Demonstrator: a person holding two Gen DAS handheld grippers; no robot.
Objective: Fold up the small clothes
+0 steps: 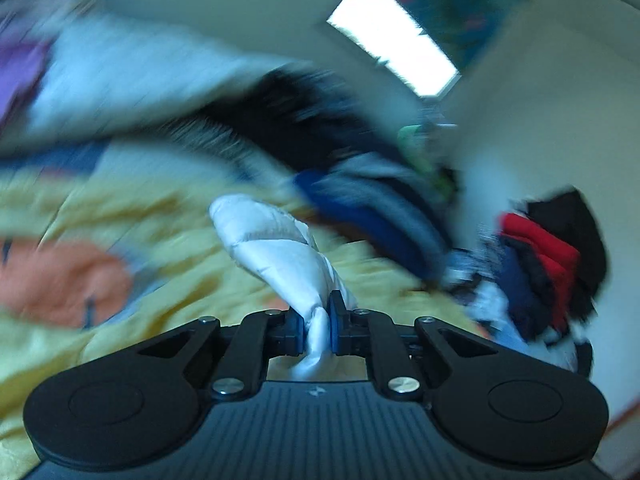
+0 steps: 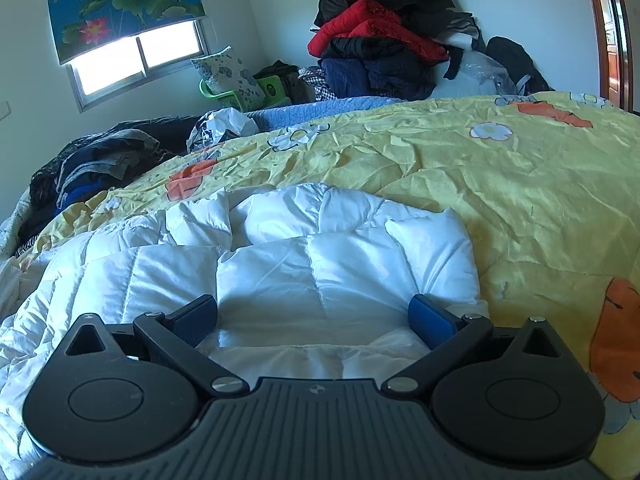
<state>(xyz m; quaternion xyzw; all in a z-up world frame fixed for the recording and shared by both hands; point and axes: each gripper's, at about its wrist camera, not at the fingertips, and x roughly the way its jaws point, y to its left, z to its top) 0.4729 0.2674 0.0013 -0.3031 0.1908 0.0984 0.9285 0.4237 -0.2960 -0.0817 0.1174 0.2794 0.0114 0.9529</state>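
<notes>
one white jacket (image 2: 304,264), collar away

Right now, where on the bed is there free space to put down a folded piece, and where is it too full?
Free: the yellow bedspread to the right of the white padded jacket, up to the clothes pile at the wall. Crowded: the left edge, with dark clothes and a plastic bag. The left gripper pinches white fabric; the right gripper is open.

White quilted jacket (image 2: 304,264); yellow bedspread (image 2: 500,184) with orange and white flower prints; red garment (image 2: 372,30) in dark clothes pile; blue lotus-print blind (image 2: 120,0).
</notes>
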